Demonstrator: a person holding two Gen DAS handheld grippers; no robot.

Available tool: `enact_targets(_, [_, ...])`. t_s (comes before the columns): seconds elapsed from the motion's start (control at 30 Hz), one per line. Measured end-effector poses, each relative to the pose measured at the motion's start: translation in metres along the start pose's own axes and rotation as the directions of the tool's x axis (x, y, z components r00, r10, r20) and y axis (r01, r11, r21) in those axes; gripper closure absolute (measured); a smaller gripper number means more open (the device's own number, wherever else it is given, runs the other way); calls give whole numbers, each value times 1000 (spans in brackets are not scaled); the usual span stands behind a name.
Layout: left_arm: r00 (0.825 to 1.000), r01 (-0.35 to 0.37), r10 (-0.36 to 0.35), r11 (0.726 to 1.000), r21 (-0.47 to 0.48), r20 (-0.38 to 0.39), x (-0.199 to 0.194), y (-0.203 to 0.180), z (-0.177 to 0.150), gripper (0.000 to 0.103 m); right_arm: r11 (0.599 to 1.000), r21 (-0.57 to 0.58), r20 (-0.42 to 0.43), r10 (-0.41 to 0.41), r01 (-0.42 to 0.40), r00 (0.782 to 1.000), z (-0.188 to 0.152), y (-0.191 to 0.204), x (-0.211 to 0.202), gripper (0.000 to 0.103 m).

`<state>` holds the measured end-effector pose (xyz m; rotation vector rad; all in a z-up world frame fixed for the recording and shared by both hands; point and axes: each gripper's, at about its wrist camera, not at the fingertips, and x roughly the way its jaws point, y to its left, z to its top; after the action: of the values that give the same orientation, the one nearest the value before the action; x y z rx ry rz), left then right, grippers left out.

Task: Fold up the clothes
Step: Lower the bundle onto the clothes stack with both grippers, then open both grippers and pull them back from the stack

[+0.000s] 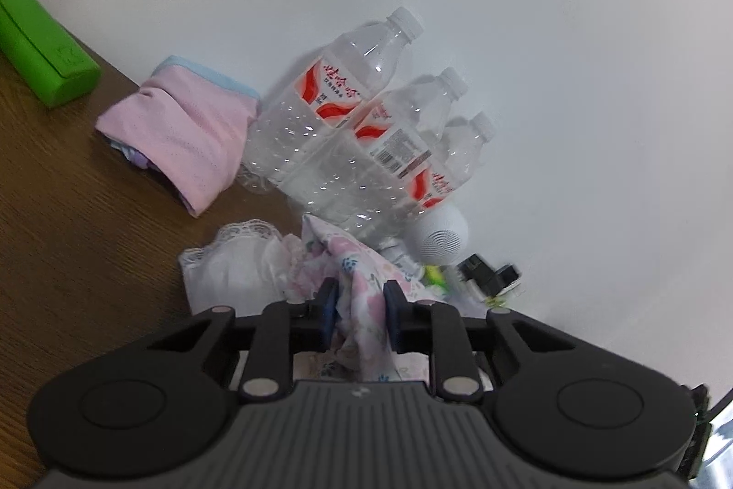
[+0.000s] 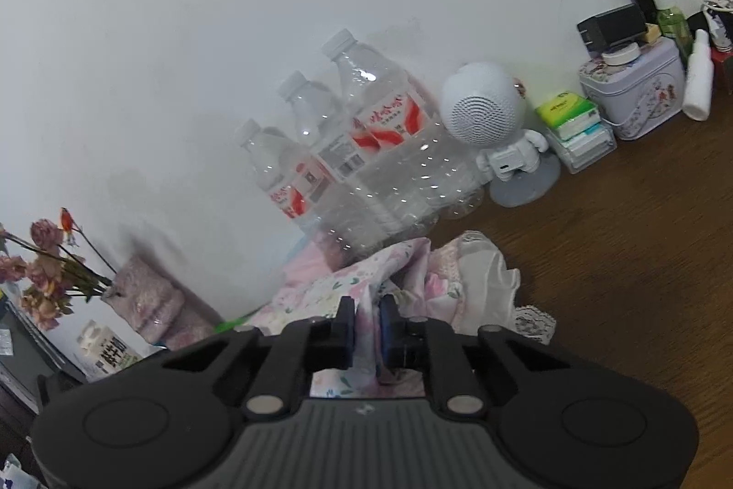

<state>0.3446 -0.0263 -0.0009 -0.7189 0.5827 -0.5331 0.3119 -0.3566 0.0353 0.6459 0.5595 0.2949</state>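
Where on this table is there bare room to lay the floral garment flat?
Bare wood table lies open right of the floral garment, in front of the white speaker figure. Another free patch sits between the green box, the pink folded cloth and the garment. Along the wall it is crowded: water bottles, tin, tissues.

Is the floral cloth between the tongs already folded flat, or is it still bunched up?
Bunched up. The floral cloth rises in crumpled ridges between the left tongs and the right tongs, both pinching it, not lying flat.
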Motion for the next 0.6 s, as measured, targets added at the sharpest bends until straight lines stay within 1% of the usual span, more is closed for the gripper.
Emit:
enact_targets(0.13, [1000, 1, -1, 1000, -13, 6, 4, 5, -2, 80, 1000, -7, -24, -16, 16, 1000, 0, -1, 1, 91])
enact_targets(0.23, [1000, 4, -3, 1000, -25, 30, -2, 7, 2, 73, 999, -40, -17, -29, 28, 999, 0, 3, -1, 88])
enact_targets(0.33, [999, -20, 19, 999, 40, 45, -10, -1, 7, 72, 995, -91, 13, -49, 50, 999, 0, 11, -5, 84])
enact_targets(0.4, [998, -46, 41, 994, 102, 54, -13, -10, 9, 72, 988, -135, 41, -63, 68, 997, -1, 17, -7, 77])
enact_targets(0.43, [998, -54, 47, 990, 131, 52, -14, -14, 9, 72, 977, -195, 84, -75, 90, 994, -3, 26, -11, 69])
enact_targets(0.47, [997, -69, 62, 986, 151, 51, -13, -18, 8, 72, 960, -261, 126, -74, 105, 989, -8, 37, -14, 62])
enact_targets(0.5, [996, -86, 79, 982, 169, 49, -12, -21, 7, 74, 944, -311, 141, -65, 107, 988, -12, 44, -14, 62])
enact_targets(0.57, [994, -106, 102, 975, 196, 32, -8, -24, 5, 74, 932, -342, 101, -90, 119, 991, -17, 48, -3, 68])
enact_targets(0.6, [993, -117, 114, 972, 205, 26, -6, -25, 3, 74, 925, -358, 82, -102, 125, 991, -20, 50, 2, 69])
